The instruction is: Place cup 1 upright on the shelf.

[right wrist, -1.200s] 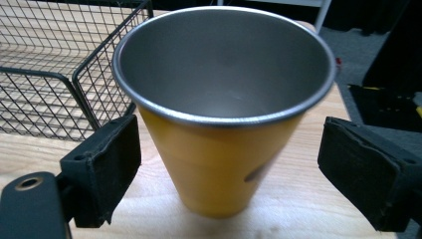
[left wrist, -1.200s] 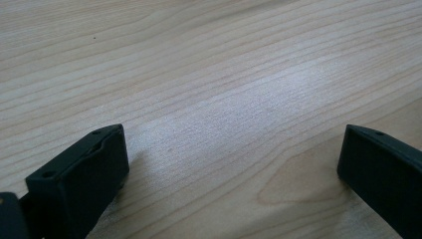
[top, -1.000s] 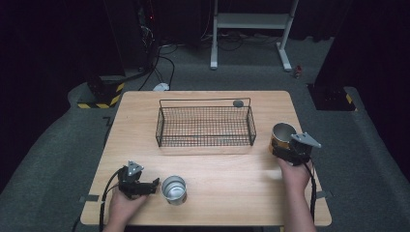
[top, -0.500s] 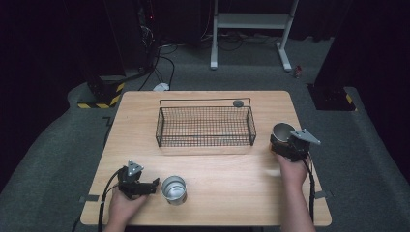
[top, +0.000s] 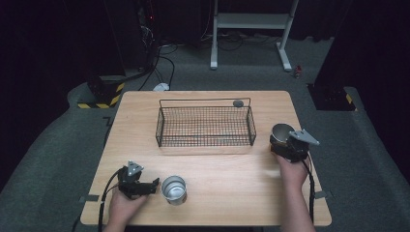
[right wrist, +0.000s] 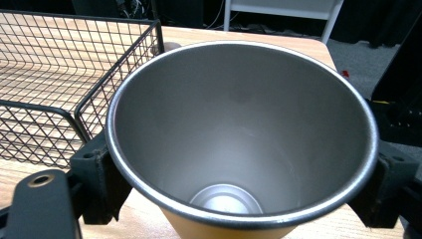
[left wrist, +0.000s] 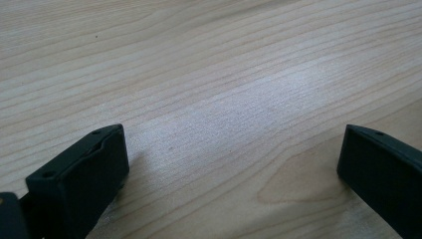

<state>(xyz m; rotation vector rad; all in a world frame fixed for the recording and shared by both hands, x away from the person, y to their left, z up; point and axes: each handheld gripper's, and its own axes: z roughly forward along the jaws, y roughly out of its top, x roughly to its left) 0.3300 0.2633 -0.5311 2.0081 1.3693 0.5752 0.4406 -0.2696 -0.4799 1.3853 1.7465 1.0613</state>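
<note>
Steel cup (right wrist: 239, 144) with an orange-tan outer wall sits between the two black jaws of the right hand-held gripper (top: 288, 143), which is clamped on its sides just under the rim; in the right gripper view the jaws press against the cup at left and right, and its open mouth faces the camera, showing a bare brushed-metal inside. In the high view this cup (top: 282, 133) is held above the right part of the surface (top: 227, 166), just beside the right end of the black wire basket (top: 205, 125), apart from it. The basket stands upright in the middle of the far half of the surface, and a small dark round object (top: 238, 103) lies by its far right corner.

The left hand-held gripper (top: 145, 186) rests low at the near left of the surface, its jaws spread wide with nothing between them; the left gripper view shows only bare wood grain between the two black jaws. A second metal cup (top: 173, 189) stands upright just beside that gripper's jaw tips, to its right, whether touching I cannot tell.

The surface is a light wooden table on grey carpet. Beyond it the room is dark, with cables on the floor, a white metal frame (top: 251, 29) at the back, and yellow-black hazard striping (top: 104, 96) at the far left
</note>
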